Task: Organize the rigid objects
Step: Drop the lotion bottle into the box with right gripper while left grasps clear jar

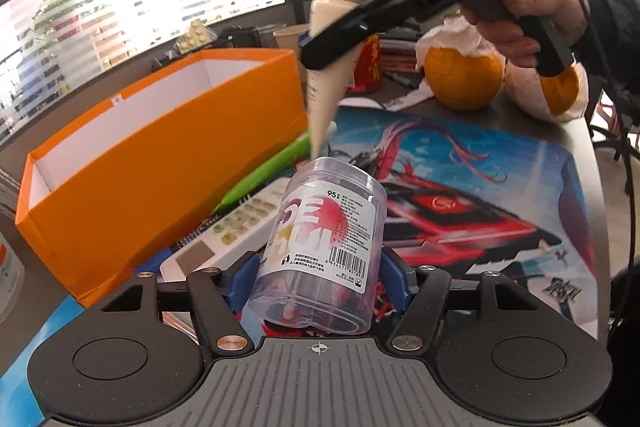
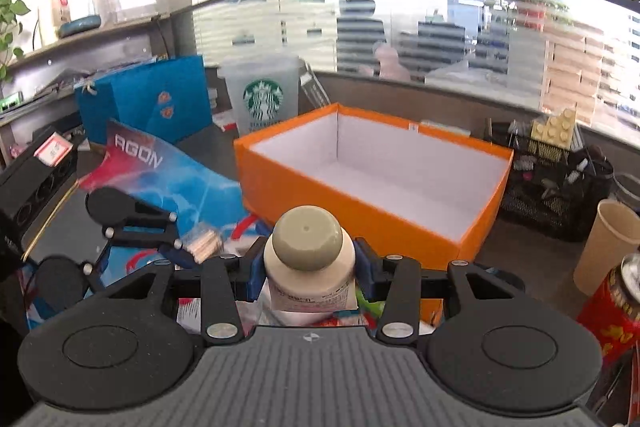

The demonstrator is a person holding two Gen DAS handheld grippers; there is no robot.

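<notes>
Clear jar [image 1: 324, 247] sits clamped within left hand-held gripper [image 1: 318, 281].

Clear glossy plastic jar [image 1: 320, 251], matt orange card box [image 1: 160, 163], smooth cream plastic tube [image 2: 310, 267], glossy printed mat [image 1: 480, 195].

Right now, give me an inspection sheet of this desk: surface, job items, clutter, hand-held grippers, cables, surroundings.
Surface: grey desk under a printed blue-and-red mat.
Job's things: open orange cardboard box, white inside, nothing seen in it; clear plastic jar with a barcode label; cream squeeze tube with a rounded beige cap.
Clutter: white remote, green pen, two oranges in tissue, red can, paper cup, black mesh organiser.
Grippers: left hand-held gripper closed on the jar; right hand-held gripper closed on the tube.
Cables: thin black cable at the desk's edge.
Surroundings: frosted glass partition.
</notes>
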